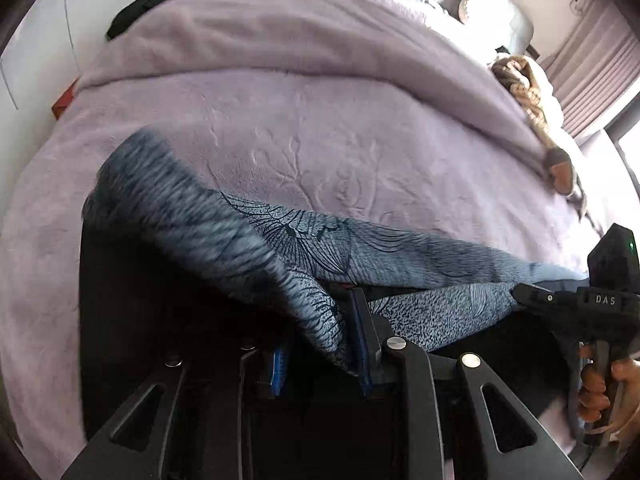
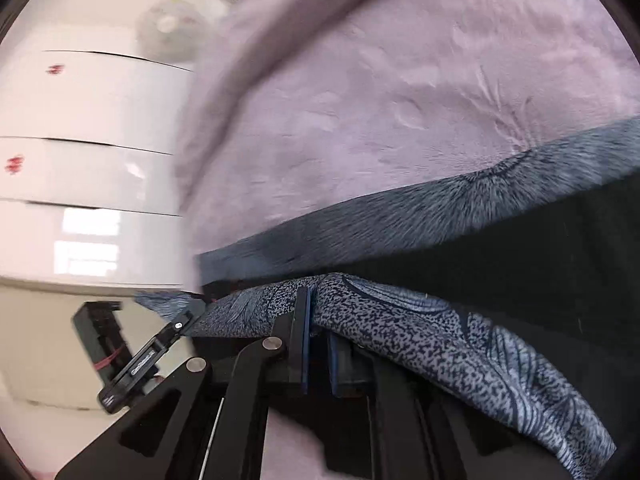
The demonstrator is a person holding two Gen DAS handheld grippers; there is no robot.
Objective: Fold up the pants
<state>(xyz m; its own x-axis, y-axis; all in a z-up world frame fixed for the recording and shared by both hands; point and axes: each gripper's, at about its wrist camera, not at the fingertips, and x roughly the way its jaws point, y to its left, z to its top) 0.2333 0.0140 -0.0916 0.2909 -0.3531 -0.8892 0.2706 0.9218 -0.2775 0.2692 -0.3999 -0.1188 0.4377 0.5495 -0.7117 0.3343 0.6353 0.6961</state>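
Note:
The pants (image 1: 304, 240) are blue-grey with a dark leaf print and hang lifted over a lilac bed (image 1: 280, 120). My left gripper (image 1: 320, 344) is shut on a fold of the pants, which drape away to the upper left and look blurred. My right gripper (image 1: 520, 294) shows at the right edge of the left wrist view, pinching the same stretched fabric. In the right wrist view my right gripper (image 2: 318, 312) is shut on the pants (image 2: 440, 336), and the left gripper (image 2: 188, 320) grips them at the lower left.
A folded lilac blanket (image 1: 320, 40) lies across the far half of the bed. A brown knitted item (image 1: 528, 92) lies at the right edge and a black garment (image 1: 148, 4) at the far left. White drawers (image 2: 88, 140) stand beside the bed.

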